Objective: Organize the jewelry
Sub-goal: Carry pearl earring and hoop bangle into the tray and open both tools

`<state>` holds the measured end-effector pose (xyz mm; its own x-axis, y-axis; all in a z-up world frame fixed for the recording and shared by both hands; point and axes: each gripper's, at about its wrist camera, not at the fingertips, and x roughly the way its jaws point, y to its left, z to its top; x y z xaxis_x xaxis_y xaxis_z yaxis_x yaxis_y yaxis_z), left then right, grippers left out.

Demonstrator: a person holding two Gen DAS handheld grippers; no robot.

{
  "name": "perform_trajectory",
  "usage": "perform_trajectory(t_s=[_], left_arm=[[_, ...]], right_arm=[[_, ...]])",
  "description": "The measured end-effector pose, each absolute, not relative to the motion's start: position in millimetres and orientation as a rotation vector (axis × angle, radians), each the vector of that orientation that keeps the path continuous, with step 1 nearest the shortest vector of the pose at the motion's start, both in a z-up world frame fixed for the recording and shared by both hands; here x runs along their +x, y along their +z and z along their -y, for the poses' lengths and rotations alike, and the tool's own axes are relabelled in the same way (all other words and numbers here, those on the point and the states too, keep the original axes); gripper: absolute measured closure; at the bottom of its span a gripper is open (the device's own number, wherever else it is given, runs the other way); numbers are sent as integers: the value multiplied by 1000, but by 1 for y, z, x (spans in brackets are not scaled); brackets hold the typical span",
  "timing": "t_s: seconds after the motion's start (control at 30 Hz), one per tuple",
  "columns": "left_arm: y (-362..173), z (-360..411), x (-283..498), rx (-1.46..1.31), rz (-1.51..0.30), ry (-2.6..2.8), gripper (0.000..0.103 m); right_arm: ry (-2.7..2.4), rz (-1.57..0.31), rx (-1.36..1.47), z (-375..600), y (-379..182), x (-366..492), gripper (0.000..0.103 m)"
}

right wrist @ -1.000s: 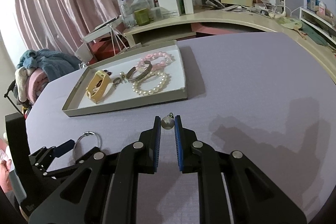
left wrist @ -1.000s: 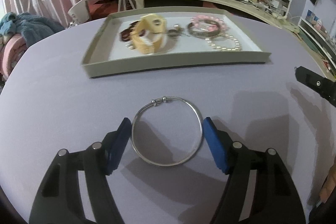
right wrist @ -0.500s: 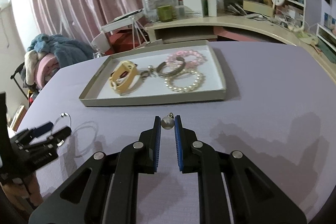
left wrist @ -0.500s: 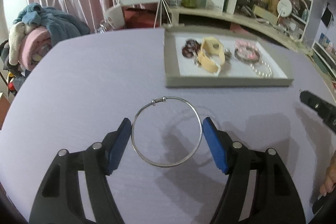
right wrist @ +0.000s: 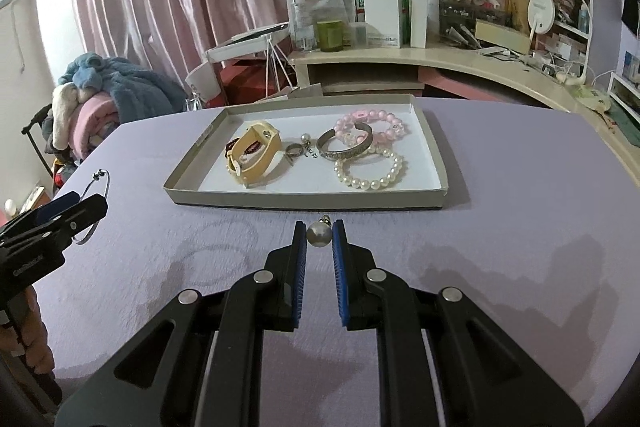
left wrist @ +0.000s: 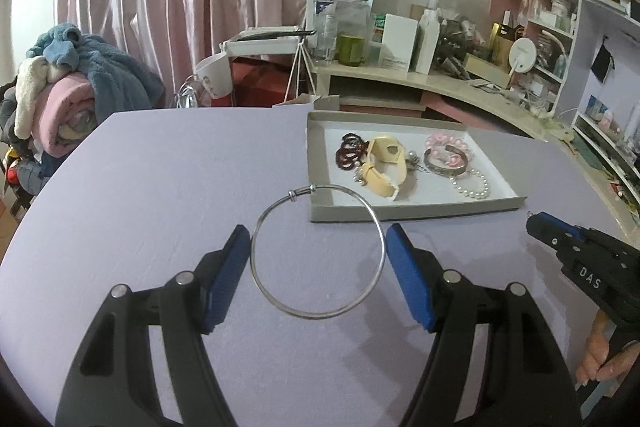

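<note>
My left gripper (left wrist: 318, 239) is shut on a thin silver bangle (left wrist: 316, 315), its blue pads pressing the ring's two sides, and holds it above the purple table. From the right wrist view, that gripper (right wrist: 72, 207) and the bangle (right wrist: 102, 179) sit at the far left. A small pearl pendant (right wrist: 319, 235) is pinched in my shut right gripper (right wrist: 319, 227), just in front of the tray's near wall. The grey tray (right wrist: 304, 198) holds a yellow band (right wrist: 256, 155), a silver cuff (right wrist: 346, 147), a pearl bracelet (right wrist: 370, 167) and a pink bead bracelet (right wrist: 376, 125).
The purple table (right wrist: 520, 227) spreads around the tray. Behind it runs a curved desk (right wrist: 440, 61) crowded with boxes and bottles. A pile of blankets (right wrist: 100, 95) lies at the far left. A person's hand (left wrist: 604, 359) holds the right gripper's handle.
The left gripper has risen and drawn back with the bangle, so the tray now lies farther off and to its right. The right gripper shifted sideways with the pearl still in it.
</note>
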<state>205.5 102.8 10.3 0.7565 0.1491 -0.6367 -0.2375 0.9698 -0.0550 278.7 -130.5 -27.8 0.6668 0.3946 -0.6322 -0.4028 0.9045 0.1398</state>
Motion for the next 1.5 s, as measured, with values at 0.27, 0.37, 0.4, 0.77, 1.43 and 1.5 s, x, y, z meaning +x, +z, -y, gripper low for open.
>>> perform_trajectory(t_s=[0.27,0.37,0.4,0.77,1.43,1.5], left_arm=[[12,-96,206,-129,-672,194,33],[12,-96,205,-130,-673,193,33],[12,-96,205,-131,-674,192,33],[13,-94,207,-128,-677,179,33],[29,-111,242,-147,-596,132,33],[29,-112,245,-144,-589,128,33]], right_arm=[[446,-711,-12,131,-28,279,89],[446,-712,-11,132,-29,281,89],[446,-713,-11,132,-29,281,89],[410,-698,-8,143,-24,293,89],[395,-691,33,99,-30,386,89],[388,-684,9,95,-33,385,89]])
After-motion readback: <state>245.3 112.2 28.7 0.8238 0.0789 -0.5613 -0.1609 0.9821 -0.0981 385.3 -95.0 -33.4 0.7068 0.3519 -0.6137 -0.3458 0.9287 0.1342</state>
